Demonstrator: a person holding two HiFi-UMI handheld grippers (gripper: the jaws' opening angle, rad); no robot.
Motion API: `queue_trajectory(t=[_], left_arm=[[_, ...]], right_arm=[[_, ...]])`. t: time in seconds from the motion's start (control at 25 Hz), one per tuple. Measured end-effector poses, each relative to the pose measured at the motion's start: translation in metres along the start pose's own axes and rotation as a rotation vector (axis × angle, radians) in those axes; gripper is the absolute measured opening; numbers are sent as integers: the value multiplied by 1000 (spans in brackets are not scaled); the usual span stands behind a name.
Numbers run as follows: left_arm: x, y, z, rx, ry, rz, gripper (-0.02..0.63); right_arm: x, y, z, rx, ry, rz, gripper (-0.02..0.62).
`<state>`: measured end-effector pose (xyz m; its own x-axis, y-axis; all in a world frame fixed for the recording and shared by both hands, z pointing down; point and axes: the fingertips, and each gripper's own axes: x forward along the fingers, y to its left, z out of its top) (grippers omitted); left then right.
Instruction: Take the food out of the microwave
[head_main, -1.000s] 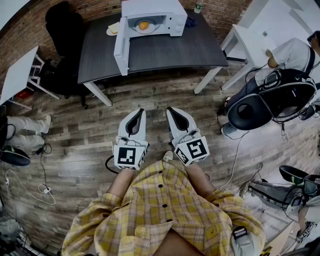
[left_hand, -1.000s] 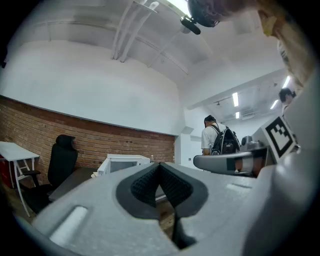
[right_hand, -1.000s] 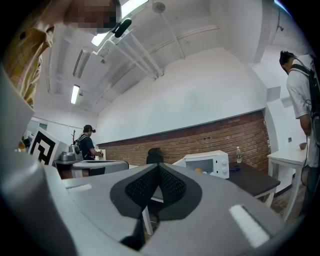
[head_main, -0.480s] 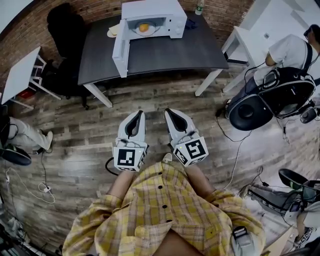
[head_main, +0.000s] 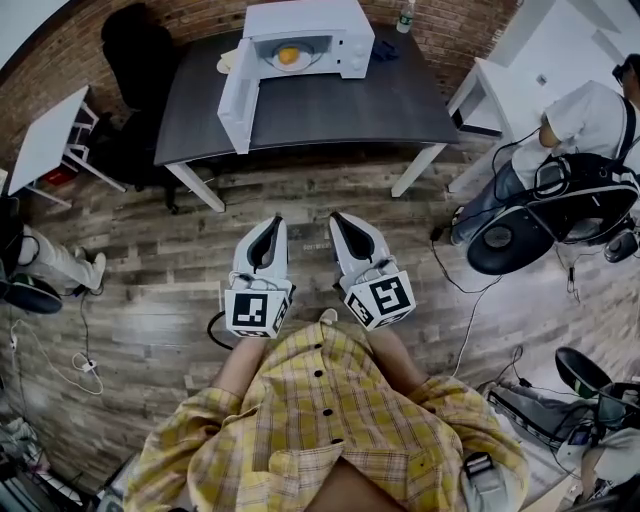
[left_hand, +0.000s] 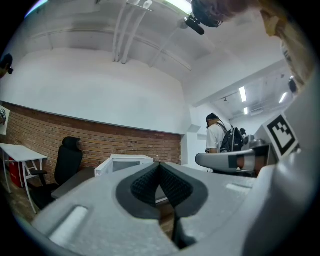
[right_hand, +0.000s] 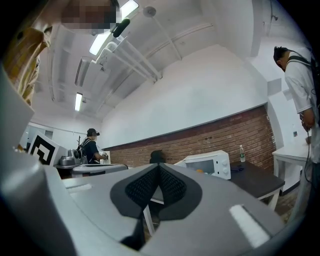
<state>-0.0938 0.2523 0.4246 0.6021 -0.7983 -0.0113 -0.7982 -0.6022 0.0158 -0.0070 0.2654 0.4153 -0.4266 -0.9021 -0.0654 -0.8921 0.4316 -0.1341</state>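
1. The wood-plank floor (head_main: 150, 300) lies under both grippers and fills the gap between their tips and the furniture ahead.
2. The dark table (head_main: 340, 105) stands straight ahead of the two tools, well apart from them.
3. A black office chair (head_main: 135, 60) sits ahead and to the left of the left gripper, by the table's left end.
4. The white microwave (head_main: 310, 20) rests on the far part of the table, in line with both sets of jaws. Its door (head_main: 232, 95) is swung wide open toward the left gripper's side.
5. The left gripper (head_main: 277, 220) points level at the table. Its jaws are pressed together at the tips with nothing between them.
6. The right gripper (head_main: 335, 216) is just beside the left one, on its right. Its jaws are closed too, and it carries nothing.
7. The food (head_main: 289, 56), an orange-yellow piece on a pale plate (head_main: 272, 62), sits inside the open microwave, far ahead of both tools and untouched by either.
8. A bottle (head_main: 405, 15) stands on the table beyond the microwave, ahead and to the right of the right gripper.
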Motion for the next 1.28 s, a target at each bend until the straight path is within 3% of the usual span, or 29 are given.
queue_trajectory(t=[0.52,1.28], left_arm=[[22,-11,-8,-10,14,57,-2],[162,68,-14,-26,14,56,-2]], right_arm=[[7,-32,-3,31,-2,20,-6],[139,-116,-7,6,31,6,-6]])
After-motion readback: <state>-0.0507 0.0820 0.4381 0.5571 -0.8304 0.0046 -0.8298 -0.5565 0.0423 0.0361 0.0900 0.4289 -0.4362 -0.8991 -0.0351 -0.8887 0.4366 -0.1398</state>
